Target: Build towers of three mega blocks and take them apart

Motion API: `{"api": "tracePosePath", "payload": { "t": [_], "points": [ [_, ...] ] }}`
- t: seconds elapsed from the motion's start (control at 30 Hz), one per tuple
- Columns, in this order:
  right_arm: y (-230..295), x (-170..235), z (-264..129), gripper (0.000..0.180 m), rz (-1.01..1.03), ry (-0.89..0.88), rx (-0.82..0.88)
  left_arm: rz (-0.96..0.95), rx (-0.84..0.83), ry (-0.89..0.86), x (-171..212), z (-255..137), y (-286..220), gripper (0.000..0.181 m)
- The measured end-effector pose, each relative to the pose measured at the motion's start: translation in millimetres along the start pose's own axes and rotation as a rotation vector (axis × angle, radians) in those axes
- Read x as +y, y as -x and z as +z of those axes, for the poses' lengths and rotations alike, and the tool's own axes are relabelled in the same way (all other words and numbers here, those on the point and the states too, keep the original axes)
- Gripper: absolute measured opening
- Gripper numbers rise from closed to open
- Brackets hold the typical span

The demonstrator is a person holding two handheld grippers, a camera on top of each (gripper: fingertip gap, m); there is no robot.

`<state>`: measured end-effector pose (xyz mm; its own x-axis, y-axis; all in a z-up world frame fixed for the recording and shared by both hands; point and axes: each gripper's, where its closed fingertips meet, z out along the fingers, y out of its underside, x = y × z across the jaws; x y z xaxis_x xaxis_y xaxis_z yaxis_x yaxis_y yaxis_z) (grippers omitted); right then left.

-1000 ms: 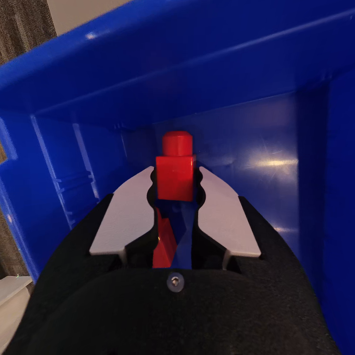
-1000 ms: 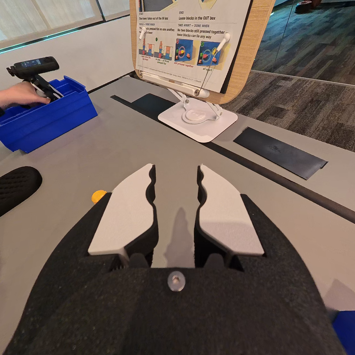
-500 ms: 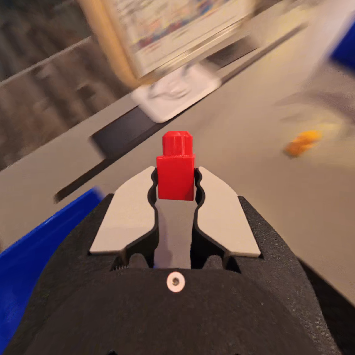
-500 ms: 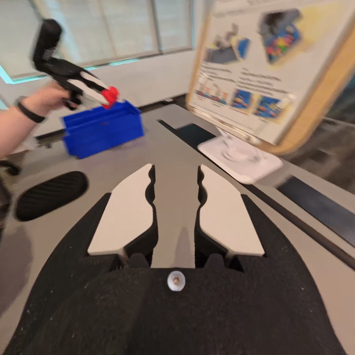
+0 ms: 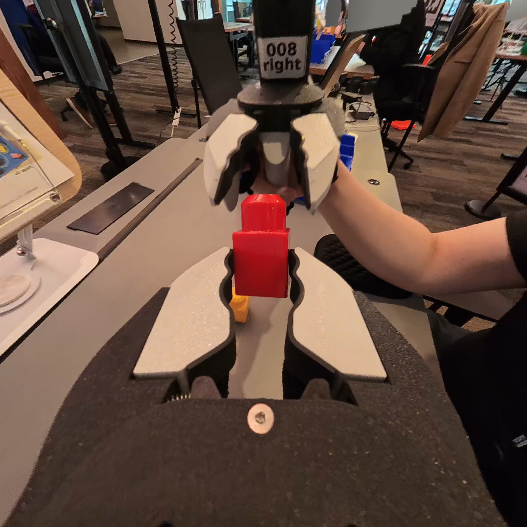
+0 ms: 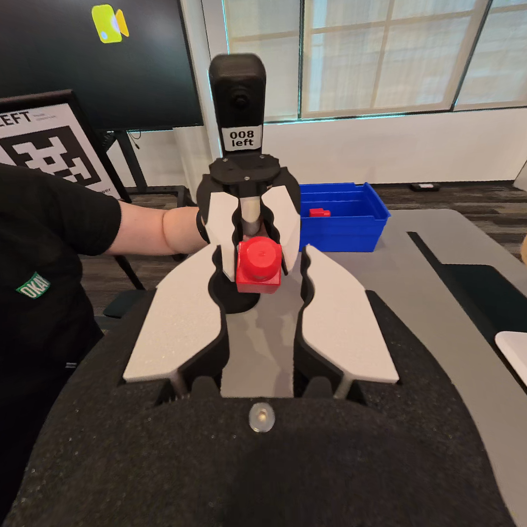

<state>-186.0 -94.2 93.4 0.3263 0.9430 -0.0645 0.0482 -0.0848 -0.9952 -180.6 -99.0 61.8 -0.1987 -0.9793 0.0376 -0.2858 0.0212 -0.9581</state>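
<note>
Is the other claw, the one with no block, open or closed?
Open. The right claw has a wide gap between its fingers, nothing in it; the red block sits in the left claw.

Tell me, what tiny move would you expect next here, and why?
Probably the right gripper eases forward around the stud of the red block, then closes. The left gripper is clamped on the block's body with the stud pointing at the right one, whose jaws are open and empty just beyond it. A yellow block lies on the table below.
</note>
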Motion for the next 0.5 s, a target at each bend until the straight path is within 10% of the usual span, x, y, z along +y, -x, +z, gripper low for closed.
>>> {"api": "tracePosePath", "payload": {
  "t": [0.3,0.5],
  "points": [
    [-3.4,23.5,-14.0,0.030,-0.069,0.125,0.014,0.009,-0.061,0.032,6.2,-6.8,6.6,0.048],
    [-57.9,142.1,-107.0,0.030,0.086,0.500,0.281,0.048,-0.431,0.248,51.6,-96.2,59.9,0.047]
  ]
}}
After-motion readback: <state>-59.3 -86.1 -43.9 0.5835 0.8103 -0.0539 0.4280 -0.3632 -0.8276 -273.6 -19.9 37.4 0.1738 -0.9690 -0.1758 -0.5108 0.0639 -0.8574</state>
